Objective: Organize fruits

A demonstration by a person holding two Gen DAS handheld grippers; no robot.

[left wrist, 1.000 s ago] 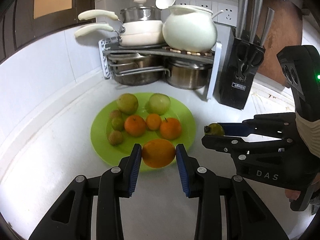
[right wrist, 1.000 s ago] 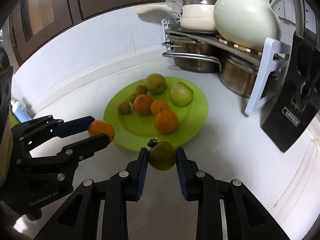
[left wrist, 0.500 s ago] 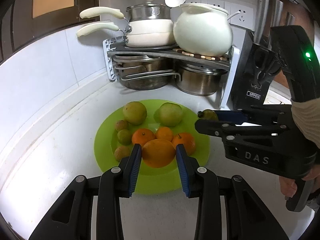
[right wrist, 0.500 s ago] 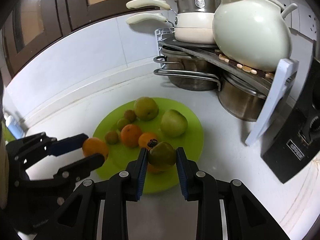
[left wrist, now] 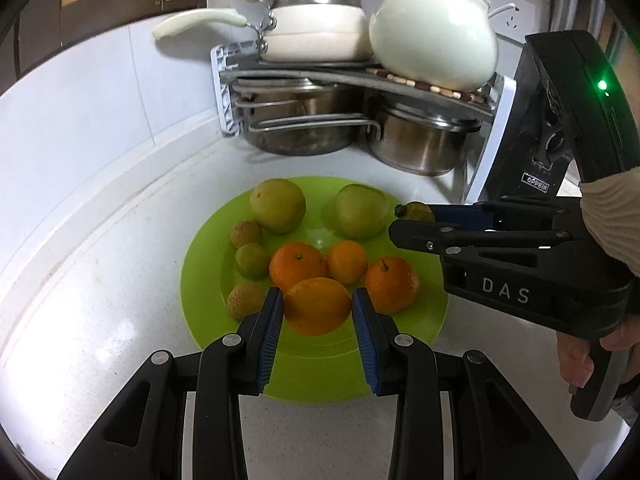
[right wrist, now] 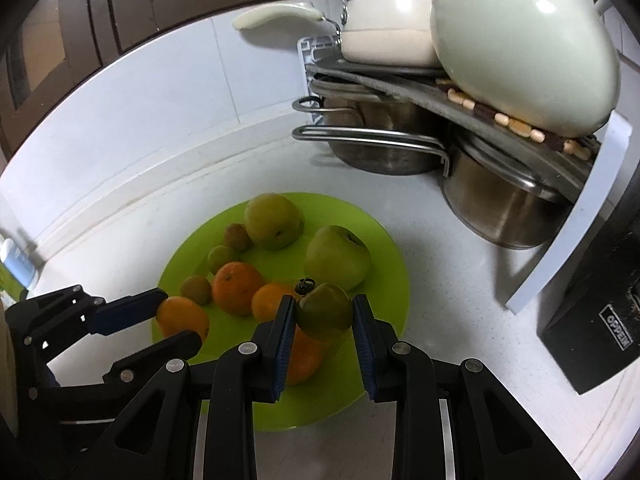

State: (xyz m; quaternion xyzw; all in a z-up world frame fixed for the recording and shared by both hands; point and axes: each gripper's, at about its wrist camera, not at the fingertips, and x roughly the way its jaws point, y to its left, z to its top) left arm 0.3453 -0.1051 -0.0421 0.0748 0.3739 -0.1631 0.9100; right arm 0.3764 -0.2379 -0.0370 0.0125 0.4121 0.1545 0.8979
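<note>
A lime-green plate (left wrist: 320, 376) (right wrist: 384, 240) on the white counter carries several fruits: green apples, oranges and small brownish ones. My left gripper (left wrist: 317, 308) is shut on an orange (left wrist: 317, 306), held over the plate's near side; that orange (right wrist: 182, 318) also shows in the right wrist view. My right gripper (right wrist: 323, 312) is shut on a small green fruit (right wrist: 324, 310) with a dark stem, over the plate's near right part. In the left wrist view the right gripper (left wrist: 404, 220) comes in from the right, the green fruit (left wrist: 414, 212) at its tip.
A corner rack (left wrist: 360, 80) with steel pots, a cream pan and a white kettle (left wrist: 434, 32) stands behind the plate. A black knife block (right wrist: 596, 320) is to the right. A person's hand and ribbed sleeve (left wrist: 612, 224) hold the right gripper.
Both grippers have moved forward over the plate with their fruits still held. The rack and pots now loom closer in both views.
</note>
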